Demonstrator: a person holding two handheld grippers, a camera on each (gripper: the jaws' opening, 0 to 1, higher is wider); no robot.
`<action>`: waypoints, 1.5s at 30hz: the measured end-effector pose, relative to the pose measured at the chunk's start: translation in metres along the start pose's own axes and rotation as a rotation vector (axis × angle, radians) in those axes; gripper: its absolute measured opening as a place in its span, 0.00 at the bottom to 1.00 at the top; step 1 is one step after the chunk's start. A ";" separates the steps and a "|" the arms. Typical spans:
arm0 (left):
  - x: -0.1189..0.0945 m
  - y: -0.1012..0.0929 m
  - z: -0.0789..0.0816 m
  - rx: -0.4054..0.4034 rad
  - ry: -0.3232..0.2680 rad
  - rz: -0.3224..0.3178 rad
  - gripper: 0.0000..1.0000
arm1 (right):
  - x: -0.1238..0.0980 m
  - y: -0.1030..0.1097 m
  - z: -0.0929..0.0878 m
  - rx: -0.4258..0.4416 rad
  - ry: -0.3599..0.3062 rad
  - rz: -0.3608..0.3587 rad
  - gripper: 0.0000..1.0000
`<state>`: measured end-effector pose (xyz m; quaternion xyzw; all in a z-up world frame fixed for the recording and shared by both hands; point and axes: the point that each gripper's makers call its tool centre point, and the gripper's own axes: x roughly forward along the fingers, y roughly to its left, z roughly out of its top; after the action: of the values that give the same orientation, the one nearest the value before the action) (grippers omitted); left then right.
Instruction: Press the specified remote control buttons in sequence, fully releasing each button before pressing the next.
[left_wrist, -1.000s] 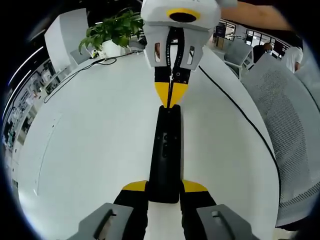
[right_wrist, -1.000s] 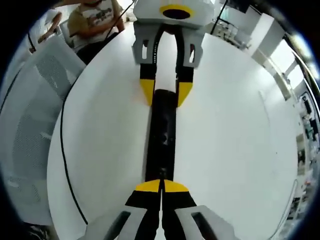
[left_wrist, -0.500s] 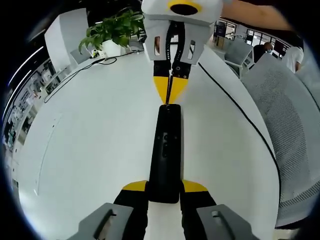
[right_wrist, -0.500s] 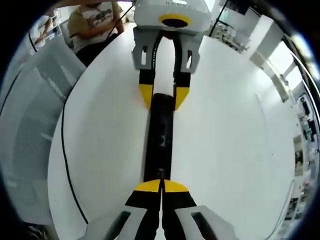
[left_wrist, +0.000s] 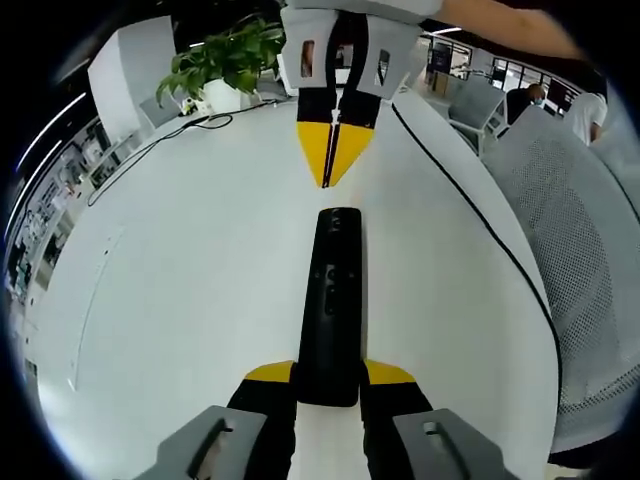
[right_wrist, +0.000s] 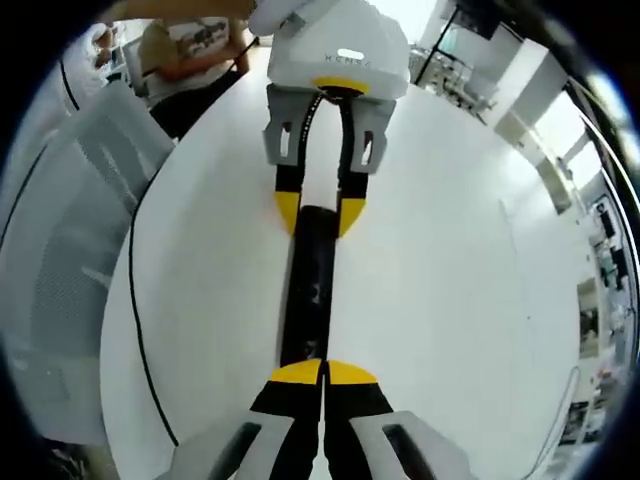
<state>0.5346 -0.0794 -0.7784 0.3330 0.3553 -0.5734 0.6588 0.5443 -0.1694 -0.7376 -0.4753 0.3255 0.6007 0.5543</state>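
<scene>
A long black remote (left_wrist: 330, 290) lies on the white table (left_wrist: 180, 260). My left gripper (left_wrist: 330, 372) is shut on the remote's near end, one yellow-tipped jaw on each side. In the left gripper view, my right gripper (left_wrist: 328, 168) comes in from the top. It is shut with nothing in it, and its yellow point hangs a short way off the remote's far end. In the right gripper view, my right gripper (right_wrist: 322, 371) sits shut at the bottom, just short of the remote (right_wrist: 310, 290). The left gripper (right_wrist: 318, 213) clamps the other end.
A potted plant (left_wrist: 228, 62) stands at the table's far edge. A thin black cable (left_wrist: 480, 215) runs along the right side beside a grey mesh chair (left_wrist: 585, 230). In the right gripper view, a person (right_wrist: 190, 45) sits behind the left gripper.
My right gripper, still shut, has drawn back from the remote's end, which its tips touched a second ago. The left gripper keeps its hold and the remote has not moved.
</scene>
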 end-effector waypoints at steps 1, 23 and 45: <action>0.000 0.000 0.000 0.001 0.000 0.000 0.23 | 0.000 0.000 0.000 -0.002 0.000 -0.001 0.00; 0.000 0.000 0.001 0.005 0.000 -0.001 0.23 | 0.010 0.006 0.003 -0.006 -0.011 0.012 0.00; 0.000 0.000 0.000 0.009 0.002 0.003 0.23 | 0.025 0.010 -0.001 -0.017 -0.002 0.043 0.00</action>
<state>0.5349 -0.0799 -0.7786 0.3370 0.3527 -0.5737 0.6579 0.5369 -0.1632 -0.7629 -0.4724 0.3298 0.6157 0.5375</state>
